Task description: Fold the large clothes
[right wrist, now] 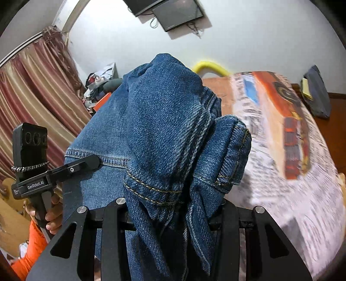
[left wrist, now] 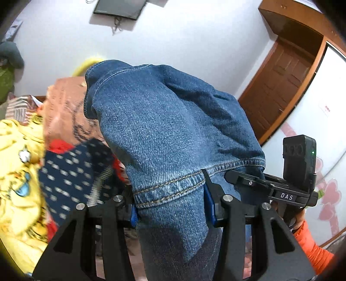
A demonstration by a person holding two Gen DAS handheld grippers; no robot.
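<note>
Left claw (left wrist: pixel 170 207) and right claw (right wrist: pixel 170 214) each clenched on jeans (left wrist: pixel 164 129), denim bunched between fingers, draping forward.

Walls: white wall (right wrist: pixel 259 43), dark wall-mounted screen (right wrist: pixel 177 15) noted.
Door: brown wooden door (left wrist: pixel 279 86) observed.
Window: striped curtain (right wrist: pixel 32 93) drawn.
Bed: patterned bedspread (right wrist: pixel 281 173) recorded.

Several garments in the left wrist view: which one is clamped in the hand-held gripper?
The blue jeans, bunched between the left hand-held gripper pads. The yellow garment and the navy dotted one lie loose on the bed, left.
</note>
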